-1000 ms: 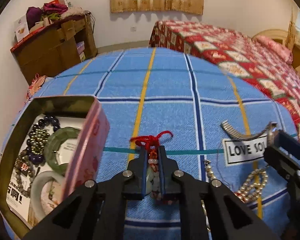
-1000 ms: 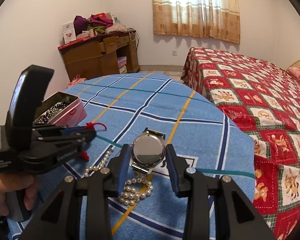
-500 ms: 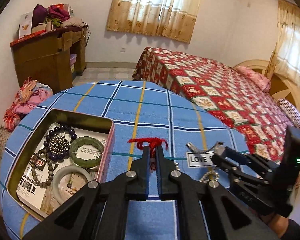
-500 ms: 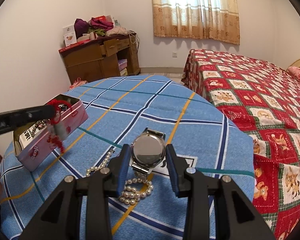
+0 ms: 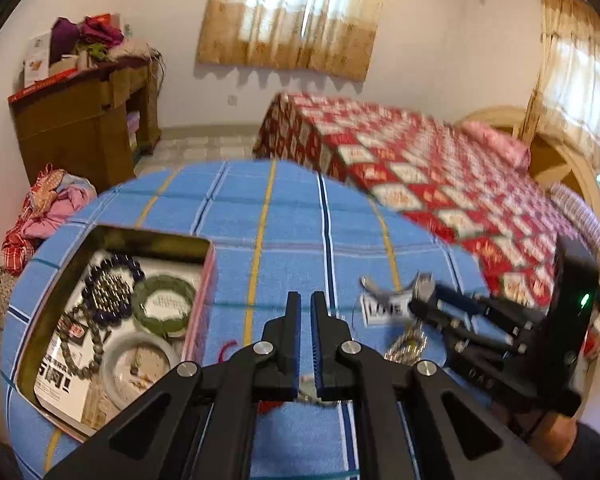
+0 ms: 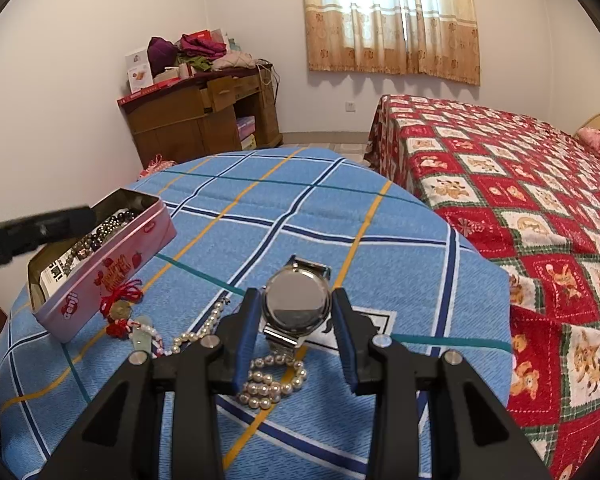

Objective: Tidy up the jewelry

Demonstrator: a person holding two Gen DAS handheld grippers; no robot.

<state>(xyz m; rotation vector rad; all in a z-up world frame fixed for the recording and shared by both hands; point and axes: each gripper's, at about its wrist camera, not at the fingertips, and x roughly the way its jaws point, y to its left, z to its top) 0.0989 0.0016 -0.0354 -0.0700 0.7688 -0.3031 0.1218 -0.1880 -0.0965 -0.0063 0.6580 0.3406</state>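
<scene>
- Left wrist view: left gripper up over the blue checked cloth, jaws together w/ just a thin slit, nothing pinched at the tips.
- Open tin at near left, packed: dark bead bracelets, green bangle, pale bangle nearer the camera.
- Bit of red cord shows on the cloth just right of the tin, below the jaws.
- Right side: right gripper reaching in, blurred, watch strap curling past its tips.
- Right wrist view: right gripper has its blue pads clamped on the watch, one on each side of the round case; metal strap hangs off near & far ends.
- Pearl strand heaped on the cloth right under the watch, trailing left.
- Red-cord charm lies on the cloth by the pink tin, its red knot against the tin's near wall.
- Left gripper at far left, a dark blurred bar over the tin.
</scene>
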